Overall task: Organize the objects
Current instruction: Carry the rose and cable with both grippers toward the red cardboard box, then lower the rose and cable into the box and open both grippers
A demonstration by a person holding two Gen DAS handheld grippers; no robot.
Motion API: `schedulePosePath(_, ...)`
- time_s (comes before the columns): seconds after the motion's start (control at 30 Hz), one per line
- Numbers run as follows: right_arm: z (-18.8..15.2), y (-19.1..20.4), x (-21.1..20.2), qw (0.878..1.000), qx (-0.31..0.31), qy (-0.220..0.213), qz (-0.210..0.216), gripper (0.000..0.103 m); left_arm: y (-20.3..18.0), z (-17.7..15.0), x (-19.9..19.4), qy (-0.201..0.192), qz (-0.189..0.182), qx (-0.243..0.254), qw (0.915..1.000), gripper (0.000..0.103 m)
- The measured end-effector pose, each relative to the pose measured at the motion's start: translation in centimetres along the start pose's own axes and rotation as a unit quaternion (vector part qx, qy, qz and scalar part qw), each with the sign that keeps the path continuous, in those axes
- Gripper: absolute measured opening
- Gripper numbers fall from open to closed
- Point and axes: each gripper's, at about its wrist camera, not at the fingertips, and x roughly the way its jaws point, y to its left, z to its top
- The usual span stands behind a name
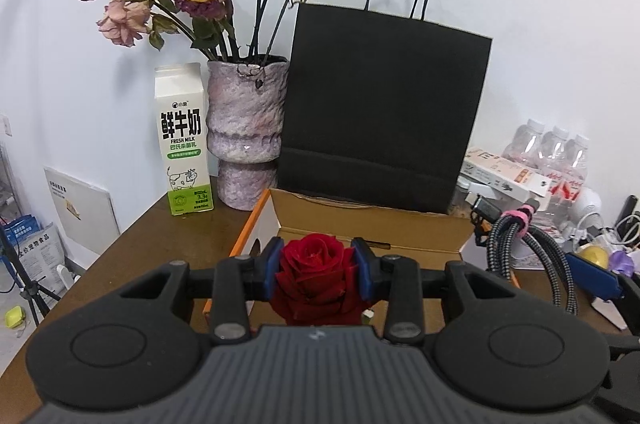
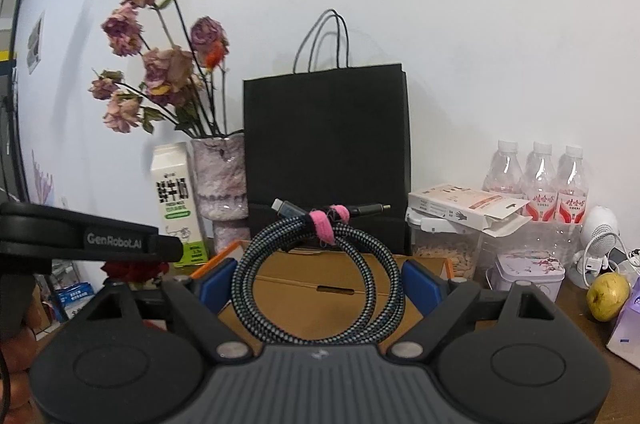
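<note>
My left gripper is shut on a red rose, held above the near edge of an open cardboard box. My right gripper is shut on a coiled braided cable bound with a pink strap, held above the same box. The cable also shows in the left wrist view, to the right of the rose. The left gripper's body and the rose show at the left of the right wrist view.
A black paper bag stands behind the box. A vase of dried roses and a milk carton stand at back left. Water bottles, a clear food jar, a tin and a yellow fruit crowd the right.
</note>
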Motion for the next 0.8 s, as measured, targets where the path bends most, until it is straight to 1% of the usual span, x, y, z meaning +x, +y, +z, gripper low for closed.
schedulePosePath(0.23, -0.2, -1.0, 3.6, 1.000, -0.003, 0.024, -0.010, 0.088, -1.0, 0.6, 3.9, 0.015, 0.020, 0.008, 0.9997, 0.038)
schedulePosePath(0.4, -0.7, -1.8, 6.3, 0.999, -0.004, 0.045, -0.012, 0.087, -1.6, 0.7, 6.8, 0.024, 0.054, 0.024, 0.9980, 0.038)
schedulePosePath(0.5, -1.2, -2.0, 7.7, 0.998, -0.009, 0.057, -0.018, 0.088, -1.7, 0.8, 8.5, 0.034, 0.066, 0.030, 0.9968, 0.038)
schedulePosePath(0.6, -1.8, -1.7, 8.9, 0.997, -0.030, 0.062, -0.039, 0.088, -1.8, 0.7, 10.0, 0.040, 0.072, 0.035, 0.9959, 0.038)
schedulePosePath(0.8, -2.6, -2.5, 10.7, 0.996, -0.024, 0.078, -0.044, 0.088, -2.2, 0.2, 12.2, 0.055, 0.076, 0.036, 0.9949, 0.038)
